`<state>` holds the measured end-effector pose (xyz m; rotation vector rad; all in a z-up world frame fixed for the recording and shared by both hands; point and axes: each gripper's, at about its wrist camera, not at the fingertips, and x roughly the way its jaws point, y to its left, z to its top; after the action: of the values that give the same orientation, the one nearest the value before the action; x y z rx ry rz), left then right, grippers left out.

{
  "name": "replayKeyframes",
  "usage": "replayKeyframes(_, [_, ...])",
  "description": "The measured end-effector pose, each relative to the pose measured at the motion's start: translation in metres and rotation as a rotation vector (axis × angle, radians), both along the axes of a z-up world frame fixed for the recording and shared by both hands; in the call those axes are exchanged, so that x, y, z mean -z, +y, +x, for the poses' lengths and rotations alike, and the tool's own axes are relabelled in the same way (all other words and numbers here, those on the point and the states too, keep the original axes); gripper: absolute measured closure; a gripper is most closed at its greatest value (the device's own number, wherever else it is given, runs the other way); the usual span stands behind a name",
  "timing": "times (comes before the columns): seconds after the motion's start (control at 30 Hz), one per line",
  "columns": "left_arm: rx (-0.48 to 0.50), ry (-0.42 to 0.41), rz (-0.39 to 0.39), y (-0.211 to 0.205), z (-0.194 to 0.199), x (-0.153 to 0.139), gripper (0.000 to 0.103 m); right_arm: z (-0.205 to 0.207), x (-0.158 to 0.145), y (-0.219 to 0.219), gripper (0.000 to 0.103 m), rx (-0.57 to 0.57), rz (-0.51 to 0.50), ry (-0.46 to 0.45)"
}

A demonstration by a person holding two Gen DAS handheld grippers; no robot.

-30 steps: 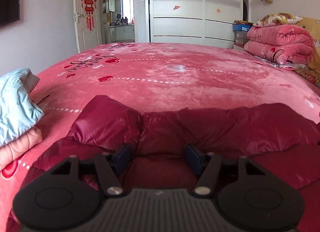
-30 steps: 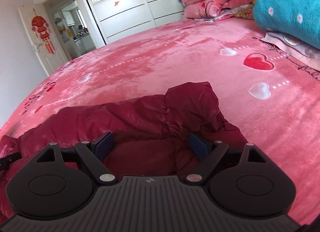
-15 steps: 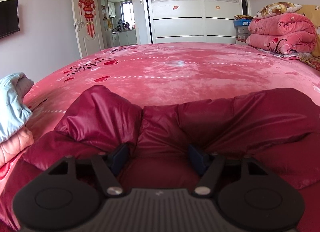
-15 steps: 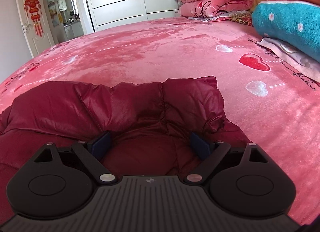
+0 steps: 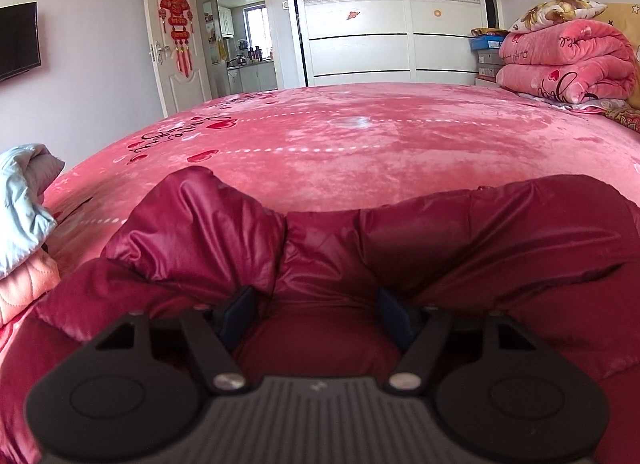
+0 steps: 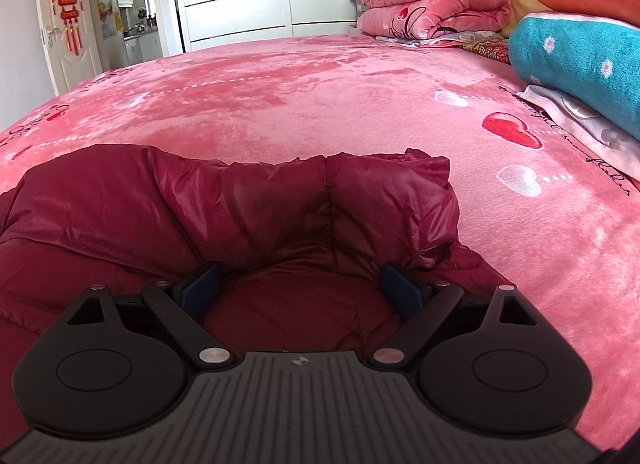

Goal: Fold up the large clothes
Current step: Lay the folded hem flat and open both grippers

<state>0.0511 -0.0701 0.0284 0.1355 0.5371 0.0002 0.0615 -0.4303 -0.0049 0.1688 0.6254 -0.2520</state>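
Observation:
A dark red puffer jacket point(image 5: 328, 248) lies on the pink bed and fills the near part of both views; it also shows in the right wrist view point(image 6: 256, 208). My left gripper point(image 5: 318, 314) has its jaws wide apart, with puffy jacket fabric bulging between and over the blue fingertips point(image 5: 236, 310). My right gripper point(image 6: 300, 294) is the same, jaws wide apart at the jacket's right end, fabric mounded between the fingertips point(image 6: 402, 294). Neither gripper is pinched on the cloth.
The pink heart-print bedspread point(image 5: 360, 144) stretches ahead. Folded light blue and peach clothes point(image 5: 20, 232) lie at the left. Rolled pink quilts point(image 5: 564, 60) and pillows point(image 6: 580, 68) sit at the right. Wardrobe point(image 5: 392, 16) and door point(image 5: 176, 40) stand beyond.
The jacket's folded edge has risen and moved forward in both views, covering more of the bed. Both grippers stayed open at the same width.

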Motion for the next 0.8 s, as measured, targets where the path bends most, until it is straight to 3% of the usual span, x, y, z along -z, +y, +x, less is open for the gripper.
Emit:
replayKeyframes(0.47, [0.009, 0.010, -0.011, 0.003, -0.002, -0.006, 0.033, -0.002, -0.010, -0.002, 0.000, -0.008, 0.009, 0.010])
replayKeyframes(0.6, [0.008, -0.018, 0.003, 0.003, -0.016, -0.026, 0.033, -0.018, -0.031, -0.012, 0.000, 0.005, 0.057, -0.082])
replayKeyframes(0.8, [0.103, -0.088, -0.071, -0.028, -0.042, -0.072, 0.031, -0.036, -0.051, -0.049, 0.000, 0.027, 0.178, -0.168])
